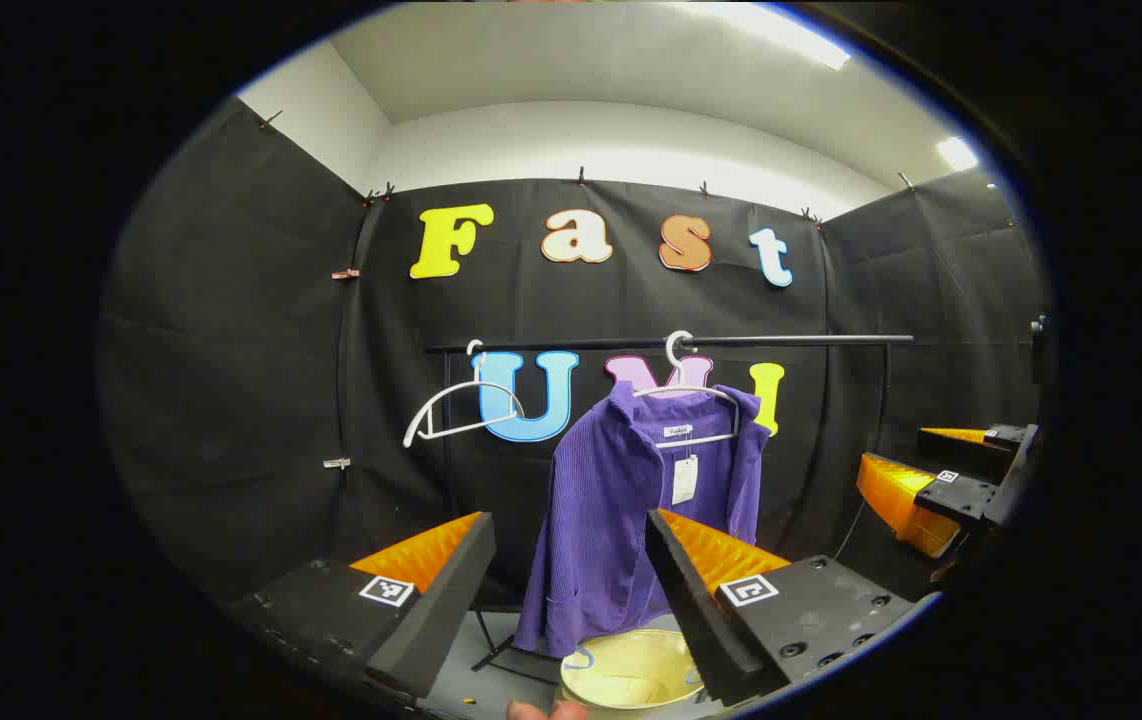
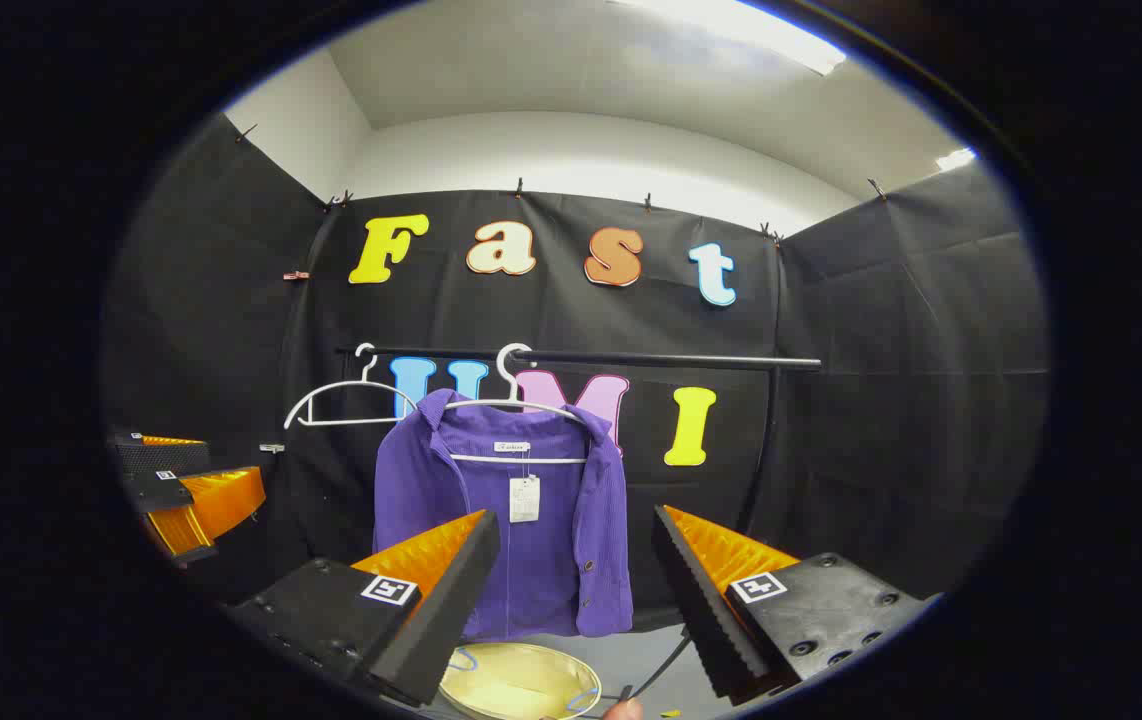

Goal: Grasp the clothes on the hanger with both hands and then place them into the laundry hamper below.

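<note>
Grey floor [image 2: 631,650], black rail [image 2: 631,358] at 12 o'clock carrying the purple shirt [image 2: 551,540]; cream hamper [image 2: 516,682] at 6. Left tongs [image 1: 571,580] and right tongs [image 2: 576,580] gape wide, empty.

Light reaches you from overhead: a ceiling strip light [image 1: 791,40] is blown out to pure white in the left gripper view, and a second ceiling lamp [image 1: 956,152] glares near the right rim. In the right gripper view the same strip [image 2: 731,30] is overexposed too. The ceiling and upper white wall read bright; the lower booth falls dim, with black cloth soaking up detail. The purple shirt [image 2: 511,520] is evenly lit and sharp, its ribbing legible. Fisheye distortion bends the clothes rail [image 1: 671,343] and curves the wall edges toward the rim. Your near fingers [image 1: 431,600] look slightly soft, their undersides in shadow.
</note>
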### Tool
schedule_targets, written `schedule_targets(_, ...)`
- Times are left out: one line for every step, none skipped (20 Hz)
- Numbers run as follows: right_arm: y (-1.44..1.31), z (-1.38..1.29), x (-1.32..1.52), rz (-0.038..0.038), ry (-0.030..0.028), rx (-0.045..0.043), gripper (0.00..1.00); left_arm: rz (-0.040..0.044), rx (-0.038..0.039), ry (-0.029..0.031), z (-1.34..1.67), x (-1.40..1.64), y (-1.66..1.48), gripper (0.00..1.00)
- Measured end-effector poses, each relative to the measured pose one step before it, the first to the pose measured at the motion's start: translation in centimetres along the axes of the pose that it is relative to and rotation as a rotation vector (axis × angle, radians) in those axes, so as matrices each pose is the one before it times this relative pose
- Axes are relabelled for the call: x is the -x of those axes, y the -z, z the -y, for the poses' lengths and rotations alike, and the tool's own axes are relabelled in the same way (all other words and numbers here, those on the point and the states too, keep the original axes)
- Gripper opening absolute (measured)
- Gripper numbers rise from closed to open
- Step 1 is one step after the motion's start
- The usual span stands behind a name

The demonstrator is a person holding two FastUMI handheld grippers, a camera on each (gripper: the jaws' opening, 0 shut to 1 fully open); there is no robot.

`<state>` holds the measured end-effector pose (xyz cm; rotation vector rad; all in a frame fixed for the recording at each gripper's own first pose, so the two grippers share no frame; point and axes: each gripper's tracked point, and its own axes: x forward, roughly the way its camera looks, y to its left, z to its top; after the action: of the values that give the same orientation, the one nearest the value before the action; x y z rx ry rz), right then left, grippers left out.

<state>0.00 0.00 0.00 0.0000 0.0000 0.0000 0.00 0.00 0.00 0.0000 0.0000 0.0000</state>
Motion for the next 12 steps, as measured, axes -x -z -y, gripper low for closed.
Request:
schedule_targets(-0.007, -0.020, 0.029, 0.00104, -0.00201, 0.00268, 0.97, 0.00295, -0.00139, 0.00722, 0.118, -0.086, -0.051, 0.95)
schedule_targets(0.125, 0.007, 0.046, -0.00385, 0.00225, 0.00360, 0.97, -0.00243, -0.00139, 0.00376, -0.026, 0.031, 0.170, 0.92)
schedule_targets(0.126, -0.016, 0.051, -0.00337, -0.00013, 0.00072, 0.97, -0.00726, 0.00088, 0.00476, 0.038, -0.014, 0.105, 0.92)
schedule_targets(0.037, 0.008, 0.090, -0.00177, 0.00222, 0.00116, 0.97, -0.00484, 0.00135, 0.00445, 0.103, 0.010, 0.128, 0.95)
schedule_targets(0.008, 0.005, 0.012, -0.00061, 0.00056, 0.00116, 0.97, 0.00267, 0.00170, 0.00005, 0.014, -0.024, -0.057, 0.92)
schedule_targets(0.012, -0.051, 0.006, 0.00225, -0.00118, 0.00063, 0.97, -0.00139, 0.00049, -0.00072, 0.060, -0.136, 0.122, 0.92)
schedule_targets(-0.064, 0.021, -0.014, 0.00202, -0.00017, -0.00006, 0.97, -0.00793, 0.00119, 0.00030, 0.082, -0.089, 0.147, 0.92)
schedule_targets(-0.082, 0.118, -0.058, 0.00280, 0.00075, -0.00283, 0.97, -0.00617, 0.00289, 0.00175, 0.065, 0.012, 0.245, 0.95)
schedule_targets(0.063, 0.113, -0.187, 0.00197, 0.00004, -0.00394, 0.97, -0.00176, 0.00109, -0.00180, 0.063, -0.067, 0.071, 0.95)
schedule_targets(-0.053, 0.018, -0.135, 0.00258, -0.00206, -0.00297, 0.98, -0.00344, -0.00029, -0.00241, 0.063, 0.001, 0.132, 0.92)
schedule_targets(-0.057, -0.091, -0.153, 0.00344, -0.00675, -0.00424, 0.97, 0.00049, -0.00107, -0.00472, -0.068, 0.032, -0.041, 0.92)
schedule_targets(0.127, -0.197, -0.105, -0.00264, -0.01026, -0.00409, 0.97, 0.00262, -0.00220, -0.00660, -0.033, 0.131, -0.045, 0.95)
